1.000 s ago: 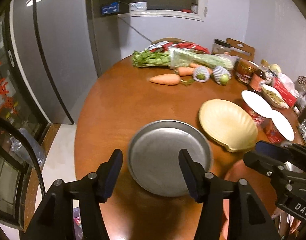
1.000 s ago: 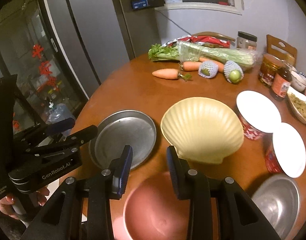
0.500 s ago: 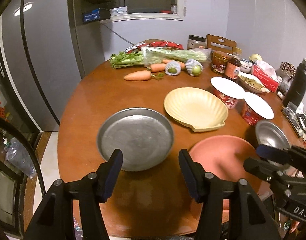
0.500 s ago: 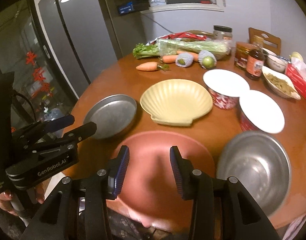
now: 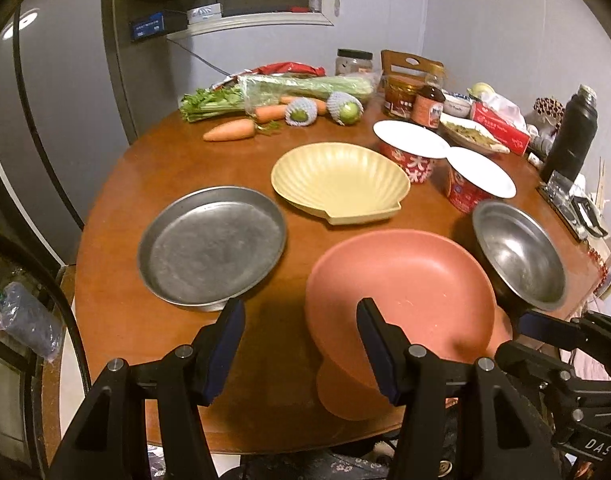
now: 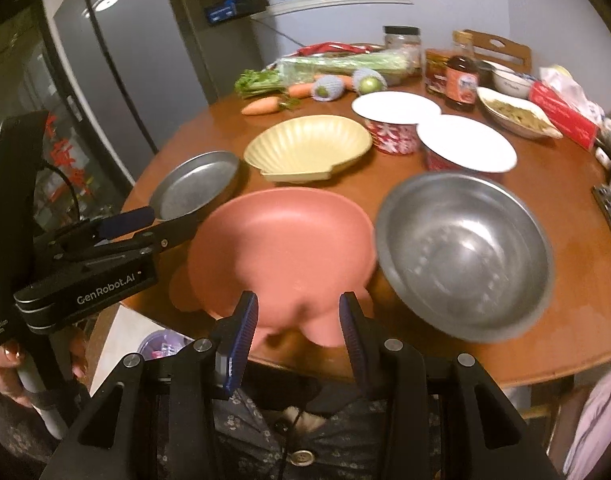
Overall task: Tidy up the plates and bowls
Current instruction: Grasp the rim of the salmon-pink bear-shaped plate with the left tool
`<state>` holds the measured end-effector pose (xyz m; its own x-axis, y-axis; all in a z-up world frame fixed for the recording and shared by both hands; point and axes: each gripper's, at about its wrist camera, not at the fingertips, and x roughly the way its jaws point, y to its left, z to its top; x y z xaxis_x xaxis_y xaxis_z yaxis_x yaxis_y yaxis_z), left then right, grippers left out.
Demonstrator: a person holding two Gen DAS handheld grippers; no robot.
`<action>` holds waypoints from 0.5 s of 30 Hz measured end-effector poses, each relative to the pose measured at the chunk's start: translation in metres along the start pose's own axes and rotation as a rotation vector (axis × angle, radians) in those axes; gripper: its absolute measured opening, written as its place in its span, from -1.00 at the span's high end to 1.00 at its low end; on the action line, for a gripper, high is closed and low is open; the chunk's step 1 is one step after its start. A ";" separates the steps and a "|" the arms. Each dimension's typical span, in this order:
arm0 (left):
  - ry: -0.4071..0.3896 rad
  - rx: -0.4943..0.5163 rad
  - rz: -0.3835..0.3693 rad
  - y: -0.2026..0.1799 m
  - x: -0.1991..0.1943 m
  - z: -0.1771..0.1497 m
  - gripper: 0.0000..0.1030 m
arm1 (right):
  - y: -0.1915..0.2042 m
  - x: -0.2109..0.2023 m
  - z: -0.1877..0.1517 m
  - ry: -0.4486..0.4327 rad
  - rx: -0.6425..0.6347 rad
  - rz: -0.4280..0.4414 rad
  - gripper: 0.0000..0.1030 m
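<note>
Holding both grippers above the table's (image 5: 153, 208) near edge, we list: left gripper (image 5: 299, 346) spread, empty; right gripper (image 6: 299, 330) parted, empty, before the pink plate (image 6: 281, 248). Beside it, right, a steel bowl (image 6: 465, 252); left, a steel plate (image 5: 211, 248). Beyond, a shell dish (image 5: 339, 180), then two lidded cups (image 5: 445, 164), carrots (image 5: 229, 130).

We see a round wooden table (image 5: 153, 184) carrying a metal plate (image 5: 211, 248), a cream shell-shaped dish (image 5: 339, 182), a pink bowl (image 5: 401, 300) and a steel bowl (image 5: 519, 256) along its near side. Farther back lie carrots (image 5: 229, 131), celery (image 5: 281, 90), two lidded red tubs (image 5: 445, 160), and what may be sauce jars (image 5: 413, 98), blurred by distance.
</note>
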<state>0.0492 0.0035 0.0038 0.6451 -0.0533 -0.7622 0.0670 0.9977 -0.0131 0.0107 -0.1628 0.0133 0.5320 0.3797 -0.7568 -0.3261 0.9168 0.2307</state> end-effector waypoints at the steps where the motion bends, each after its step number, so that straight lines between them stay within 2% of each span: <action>1: 0.004 0.002 -0.001 -0.001 0.001 -0.001 -0.12 | -0.002 0.000 -0.001 0.001 0.004 0.001 0.14; 4: 0.014 0.003 -0.002 -0.002 0.005 -0.003 -0.12 | -0.008 0.000 -0.004 0.009 0.020 -0.008 0.01; 15: 0.043 0.013 -0.002 -0.005 0.018 -0.006 -0.12 | -0.020 0.015 -0.007 0.047 0.102 0.009 -0.10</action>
<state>0.0557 -0.0026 -0.0138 0.6120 -0.0536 -0.7891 0.0782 0.9969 -0.0070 0.0193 -0.1763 -0.0067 0.4912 0.3841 -0.7818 -0.2482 0.9220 0.2970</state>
